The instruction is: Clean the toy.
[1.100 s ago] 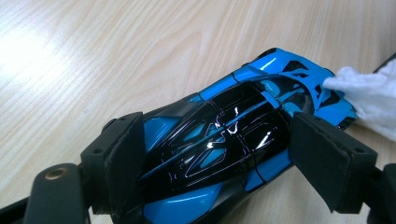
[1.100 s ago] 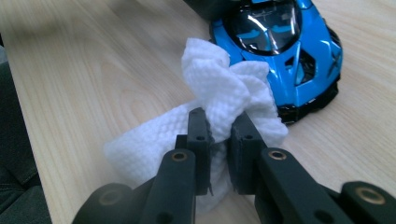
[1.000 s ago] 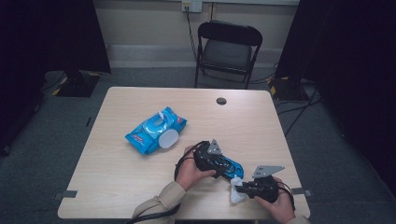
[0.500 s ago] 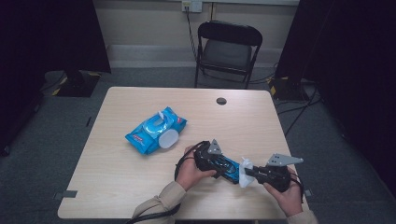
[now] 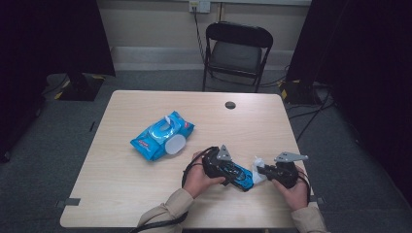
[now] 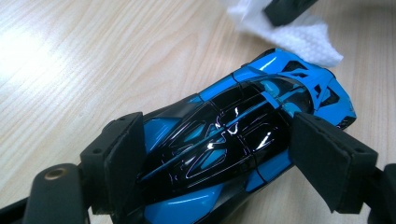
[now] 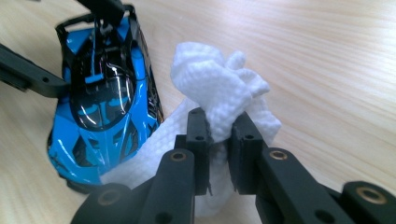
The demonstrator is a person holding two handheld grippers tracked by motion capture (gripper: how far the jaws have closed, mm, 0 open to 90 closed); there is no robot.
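1. My left gripper point(image 6: 219, 154) clamps the blue toy car point(image 6: 243, 135) by its flanks, on the table point(image 5: 145, 194) near its front edge.
2. My right gripper point(image 7: 218, 133) pinches a bunched white wipe point(image 7: 215, 88) just beside the car's end.

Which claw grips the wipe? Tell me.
The right claw: it pinches the white wipe beside the car's end. The left claw clamps the blue car.
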